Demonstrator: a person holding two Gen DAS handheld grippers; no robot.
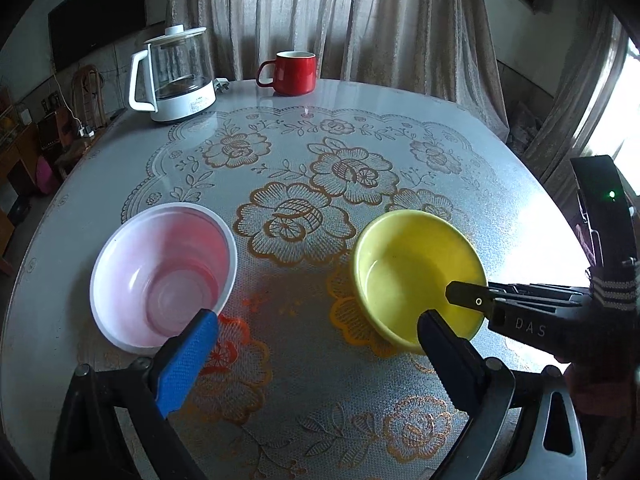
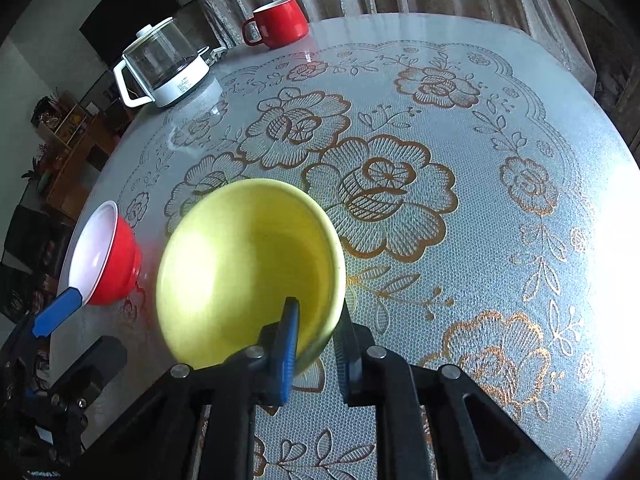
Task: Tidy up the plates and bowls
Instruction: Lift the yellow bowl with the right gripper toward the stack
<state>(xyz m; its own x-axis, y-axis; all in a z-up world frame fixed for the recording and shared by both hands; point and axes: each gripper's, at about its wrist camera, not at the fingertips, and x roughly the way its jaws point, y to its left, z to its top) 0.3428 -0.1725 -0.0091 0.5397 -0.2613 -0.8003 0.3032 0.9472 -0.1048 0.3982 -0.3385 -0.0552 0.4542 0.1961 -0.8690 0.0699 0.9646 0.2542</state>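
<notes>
On the round table (image 1: 120, 184) w/ lace flower cover stand two bowls, near each other but apart. The right gripper (image 2: 316, 344) is closed narrow on the near rim of the yellow bowl (image 2: 240, 264), one finger inside, one outside. The left gripper (image 1: 316, 344) is wide, holding nothing; its blue finger (image 1: 188, 360) is just at the rim of the red bowl (image 1: 160, 272), white inside. Far back: glass kettle (image 1: 176, 76) and red mug (image 1: 292, 72).
</notes>
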